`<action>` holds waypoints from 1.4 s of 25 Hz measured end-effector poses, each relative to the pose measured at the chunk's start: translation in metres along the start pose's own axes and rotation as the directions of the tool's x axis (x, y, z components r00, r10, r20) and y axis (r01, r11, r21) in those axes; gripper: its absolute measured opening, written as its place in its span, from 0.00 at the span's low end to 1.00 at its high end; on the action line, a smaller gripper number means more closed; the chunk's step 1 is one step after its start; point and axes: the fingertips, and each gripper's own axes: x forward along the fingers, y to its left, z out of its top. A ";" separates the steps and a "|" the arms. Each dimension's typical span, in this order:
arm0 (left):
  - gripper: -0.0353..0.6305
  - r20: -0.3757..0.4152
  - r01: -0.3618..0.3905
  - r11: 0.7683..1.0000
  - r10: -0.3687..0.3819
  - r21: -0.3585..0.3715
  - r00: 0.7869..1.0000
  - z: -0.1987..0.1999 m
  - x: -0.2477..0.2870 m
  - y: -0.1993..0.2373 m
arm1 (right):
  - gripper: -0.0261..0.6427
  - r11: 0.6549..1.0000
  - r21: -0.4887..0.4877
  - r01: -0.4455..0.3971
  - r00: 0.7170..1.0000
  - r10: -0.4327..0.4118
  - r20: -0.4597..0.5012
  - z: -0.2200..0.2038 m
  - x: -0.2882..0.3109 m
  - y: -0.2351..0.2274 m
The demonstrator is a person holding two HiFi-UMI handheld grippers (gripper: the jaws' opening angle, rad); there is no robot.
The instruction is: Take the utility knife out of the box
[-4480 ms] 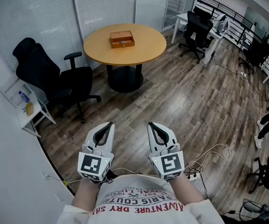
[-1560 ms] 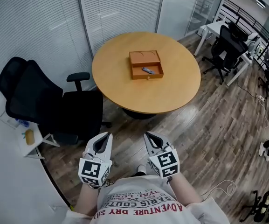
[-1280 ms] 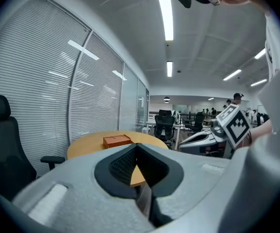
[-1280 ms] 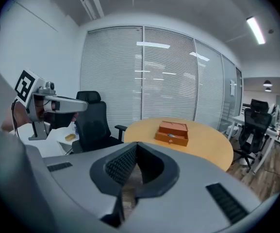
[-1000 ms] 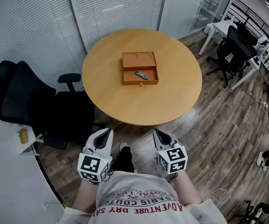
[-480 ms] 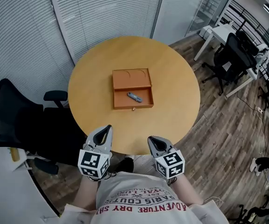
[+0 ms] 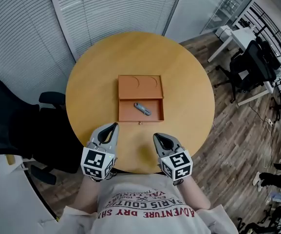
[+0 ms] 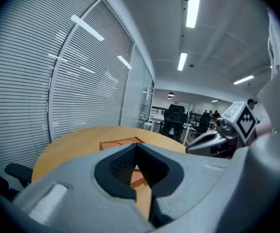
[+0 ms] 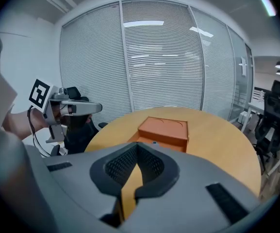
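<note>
An open orange box (image 7: 140,97) lies in the middle of a round wooden table (image 7: 189,96), its lid folded flat on the far side. A small grey utility knife (image 7: 141,109) rests in the near compartment. My left gripper (image 7: 112,127) and right gripper (image 7: 157,138) hover side by side over the table's near edge, short of the box, both shut and holding nothing. In the left gripper view the box (image 8: 119,143) shows past the closed left gripper (image 8: 136,145), with the right gripper (image 8: 203,144) beside it. The right gripper view shows the box (image 9: 163,130) ahead of the closed right gripper (image 9: 136,146).
A black office chair (image 7: 13,126) stands close to the table's left side. Slatted blinds on glass walls (image 7: 106,9) run behind the table. Desks and more chairs (image 7: 257,62) stand at the right on the wood floor. A white shelf (image 7: 13,179) is at lower left.
The person has walked up to the table. The box has come much nearer, and both grippers have moved from above the floor to above the table's near edge, staying shut.
</note>
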 end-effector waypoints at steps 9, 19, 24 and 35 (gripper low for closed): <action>0.05 -0.032 -0.033 0.999 0.032 -0.029 0.999 -0.017 0.036 0.019 | 0.05 0.994 -0.096 -0.059 0.997 0.053 -0.060 0.013 0.065 -0.037; 0.05 -0.071 -0.085 0.996 0.084 -0.006 0.994 -0.030 0.068 0.025 | 0.27 0.971 -0.134 -0.195 0.931 0.141 -0.337 -0.028 0.152 -0.071; 0.05 -0.106 -0.067 0.997 0.063 -0.035 0.992 -0.050 0.077 0.024 | 0.26 0.967 -0.136 -0.214 0.890 0.136 -0.435 -0.051 0.193 -0.076; 0.05 -0.143 -0.101 0.990 0.087 -0.094 0.986 -0.077 0.076 0.035 | 0.28 0.908 -0.305 -0.288 0.781 0.038 -0.624 -0.079 0.228 -0.083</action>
